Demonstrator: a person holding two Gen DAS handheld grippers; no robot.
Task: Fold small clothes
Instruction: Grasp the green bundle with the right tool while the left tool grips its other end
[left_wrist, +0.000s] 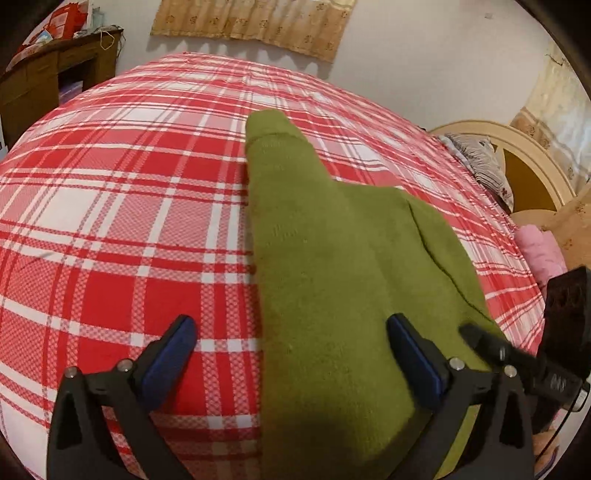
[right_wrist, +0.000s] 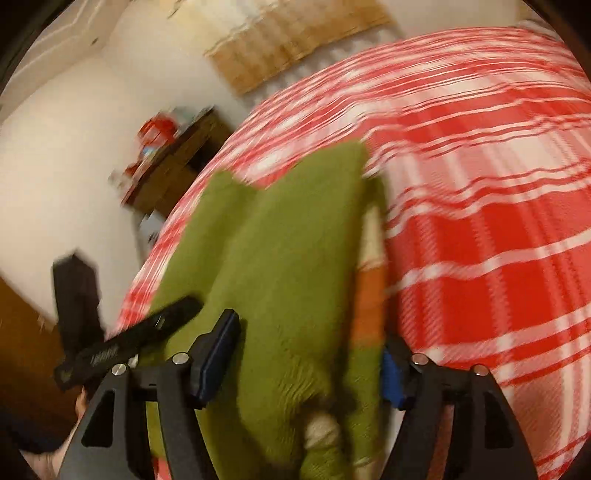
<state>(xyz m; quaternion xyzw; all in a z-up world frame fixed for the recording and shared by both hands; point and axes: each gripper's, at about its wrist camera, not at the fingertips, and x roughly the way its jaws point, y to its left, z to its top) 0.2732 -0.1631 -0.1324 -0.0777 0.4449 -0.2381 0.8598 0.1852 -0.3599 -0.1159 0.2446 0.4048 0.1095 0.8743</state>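
A small olive-green knit garment (left_wrist: 325, 258) lies on the red and white plaid bedspread (left_wrist: 110, 221), one narrow part reaching away to the far side. My left gripper (left_wrist: 291, 336) is open above its near left edge, the left finger over the bedspread and the right finger over the cloth. In the blurred right wrist view the same garment (right_wrist: 280, 258) shows an orange and cream striped edge (right_wrist: 369, 295) along its right side. My right gripper (right_wrist: 310, 347) is open with the cloth between its fingers. The other gripper's tip (right_wrist: 162, 321) shows at the left.
A brown wooden desk (left_wrist: 48, 77) with red items stands beyond the bed's far left corner. A beige headboard (left_wrist: 524, 155), a patterned pillow (left_wrist: 480, 158) and pink cloth (left_wrist: 539, 251) are at the right. The right gripper's black body (left_wrist: 565, 314) is close at the right.
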